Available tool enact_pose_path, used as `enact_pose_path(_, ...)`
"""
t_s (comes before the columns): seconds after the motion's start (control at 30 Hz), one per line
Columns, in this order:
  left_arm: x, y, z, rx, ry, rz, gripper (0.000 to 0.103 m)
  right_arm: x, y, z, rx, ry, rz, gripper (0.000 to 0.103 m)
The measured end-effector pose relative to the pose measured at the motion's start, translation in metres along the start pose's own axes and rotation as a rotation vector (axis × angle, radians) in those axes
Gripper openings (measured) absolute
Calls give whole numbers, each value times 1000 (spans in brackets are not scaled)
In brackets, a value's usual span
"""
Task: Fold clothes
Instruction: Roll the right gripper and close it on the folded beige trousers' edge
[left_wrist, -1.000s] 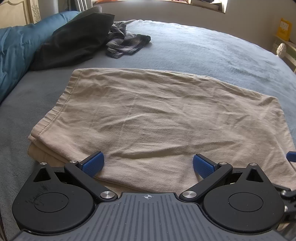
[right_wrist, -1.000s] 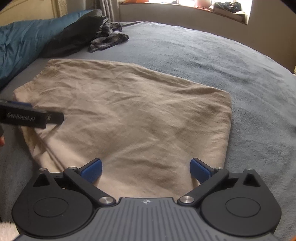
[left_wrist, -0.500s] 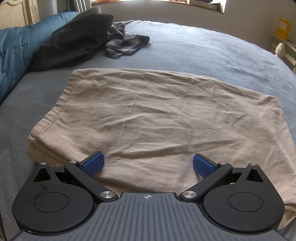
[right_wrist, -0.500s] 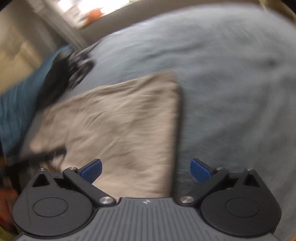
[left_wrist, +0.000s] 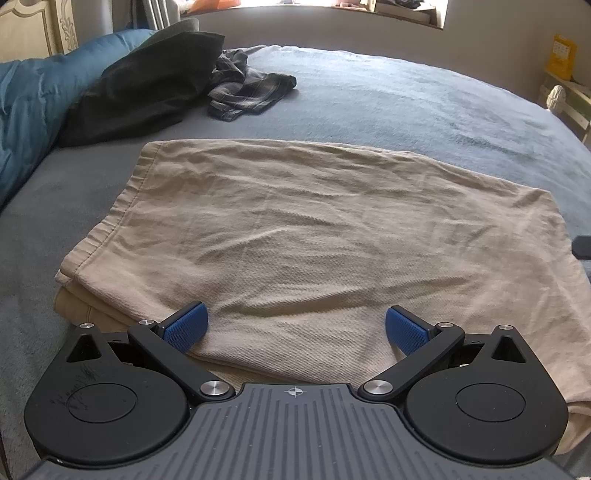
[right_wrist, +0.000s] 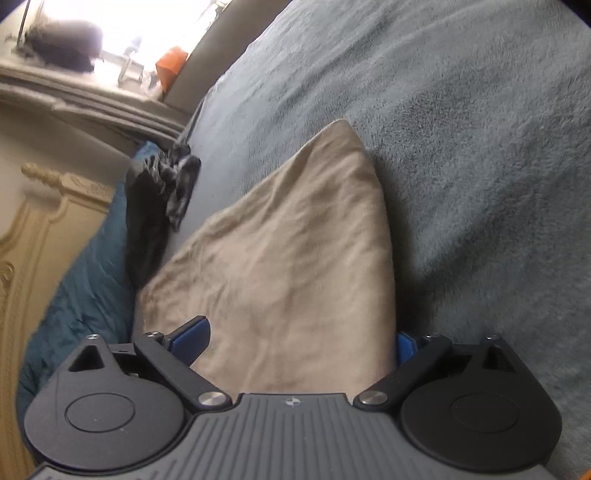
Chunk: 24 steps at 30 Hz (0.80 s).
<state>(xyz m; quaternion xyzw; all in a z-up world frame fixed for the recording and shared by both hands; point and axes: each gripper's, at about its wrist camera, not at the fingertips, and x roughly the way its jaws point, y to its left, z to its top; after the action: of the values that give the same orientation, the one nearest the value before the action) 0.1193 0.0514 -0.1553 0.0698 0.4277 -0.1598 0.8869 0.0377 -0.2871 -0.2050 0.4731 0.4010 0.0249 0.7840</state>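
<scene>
Cloth edge is lying between the closing, not-yet-pinching jaws of the right gripper, long axis running ahead; left gripper is hovering spread.

Teal duvet beside cream headboard — grey bedcover underneath

no readable text, labels or numbers anywhere

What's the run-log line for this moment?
stage: mid-fold | beige garment: flat on bed | left gripper: open above near edge | right gripper: closing around side edge, not yet clamped
</scene>
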Motion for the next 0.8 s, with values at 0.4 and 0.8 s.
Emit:
enact_pose_path(0.4,0,2,-3,-10,-27,-3,103,1,-34,-8,154,41,105,55)
enact_pose_path(0.8,-35,11,-15,-12,-295,-88,103,2,-43,-14,152,19,150,30)
